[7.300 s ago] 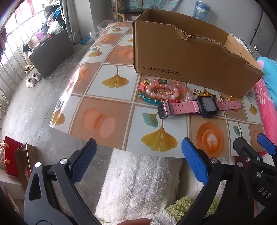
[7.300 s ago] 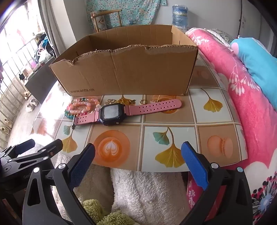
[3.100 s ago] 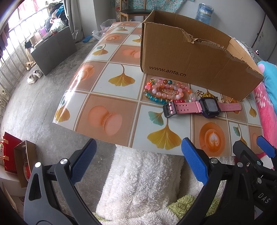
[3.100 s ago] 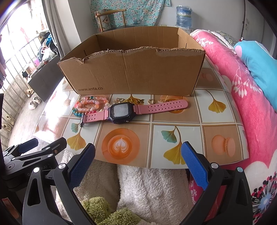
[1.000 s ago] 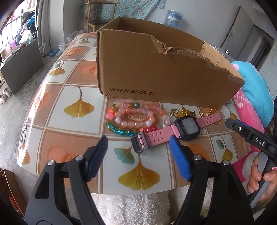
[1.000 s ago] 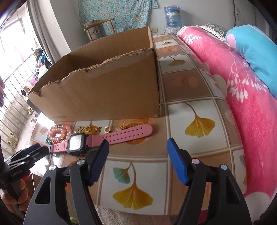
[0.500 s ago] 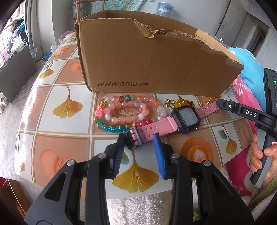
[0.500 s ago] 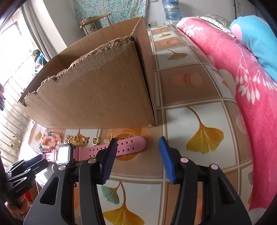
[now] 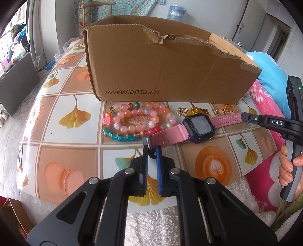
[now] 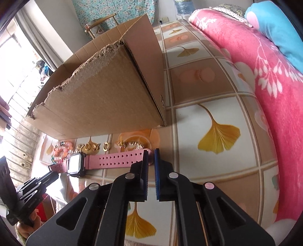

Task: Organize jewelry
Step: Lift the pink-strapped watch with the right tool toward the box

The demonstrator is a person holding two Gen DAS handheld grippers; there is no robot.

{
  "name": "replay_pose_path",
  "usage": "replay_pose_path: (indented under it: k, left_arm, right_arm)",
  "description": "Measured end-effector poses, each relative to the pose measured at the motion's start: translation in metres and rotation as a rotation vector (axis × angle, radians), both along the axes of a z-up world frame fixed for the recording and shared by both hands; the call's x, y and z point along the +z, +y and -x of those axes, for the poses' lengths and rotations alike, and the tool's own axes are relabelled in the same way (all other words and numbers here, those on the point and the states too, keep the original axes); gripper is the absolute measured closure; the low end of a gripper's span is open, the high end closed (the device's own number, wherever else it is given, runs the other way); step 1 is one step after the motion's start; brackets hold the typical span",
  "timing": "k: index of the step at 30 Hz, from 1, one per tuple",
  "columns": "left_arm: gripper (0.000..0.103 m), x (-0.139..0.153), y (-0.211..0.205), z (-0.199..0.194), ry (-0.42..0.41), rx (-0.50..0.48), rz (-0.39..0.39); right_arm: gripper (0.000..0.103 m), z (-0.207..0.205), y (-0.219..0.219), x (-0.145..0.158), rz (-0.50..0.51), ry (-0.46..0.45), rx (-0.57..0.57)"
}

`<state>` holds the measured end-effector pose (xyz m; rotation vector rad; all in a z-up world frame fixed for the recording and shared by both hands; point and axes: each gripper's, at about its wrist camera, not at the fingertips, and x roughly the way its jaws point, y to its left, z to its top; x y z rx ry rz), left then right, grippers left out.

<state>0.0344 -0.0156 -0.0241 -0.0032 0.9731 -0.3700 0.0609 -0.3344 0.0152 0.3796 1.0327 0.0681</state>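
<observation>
Nearest the cameras, the left hand-held gripper is clamped on the buckle end of the pink watch and the right hand-held gripper on its strap tip, the watch lying on the surface just in front of the cardboard box. Both grips catch only the extreme ends, so a slightly uneven lift could probably let the strap slide free. Just behind the watch, the bead bracelets touch its strap and the small gold pieces lie close, so they risk being dragged or scattered towards the box.

The setting is a lived-in home, likely a bedroom. A pink floral blanket borders a table covered in patterned oilcloth. Shoes lie on the floor, and a wooden chair stands against a hanging floral cloth.
</observation>
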Motion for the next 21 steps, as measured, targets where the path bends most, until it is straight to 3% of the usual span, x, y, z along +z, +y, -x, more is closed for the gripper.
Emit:
replay_pose_path:
  k: [10,15,17,19,21]
  left_arm:
    - [0.097,0.012,0.004,0.029,0.006,-0.038,0.025]
    - [0.097,0.015,0.009,0.037,-0.001,-0.024,0.039]
    - [0.097,0.017,0.01,0.038,-0.004,-0.024,0.046]
    - [0.097,0.019,0.011,0.038,-0.01,-0.024,0.051]
    - [0.097,0.022,0.012,0.039,-0.021,-0.023,0.051]
  right_arm:
    - [0.097,0.039,0.004,0.007,-0.042,0.037,0.042]
    - [0.094,0.052,0.021,0.015,0.008,0.008,0.13]
    - [0.067,0.053,0.034,0.021,0.054,-0.013,0.188]
    - [0.051,0.053,0.048,0.028,0.106,-0.058,0.238]
    - [0.047,0.052,0.068,0.035,0.159,-0.113,0.321]
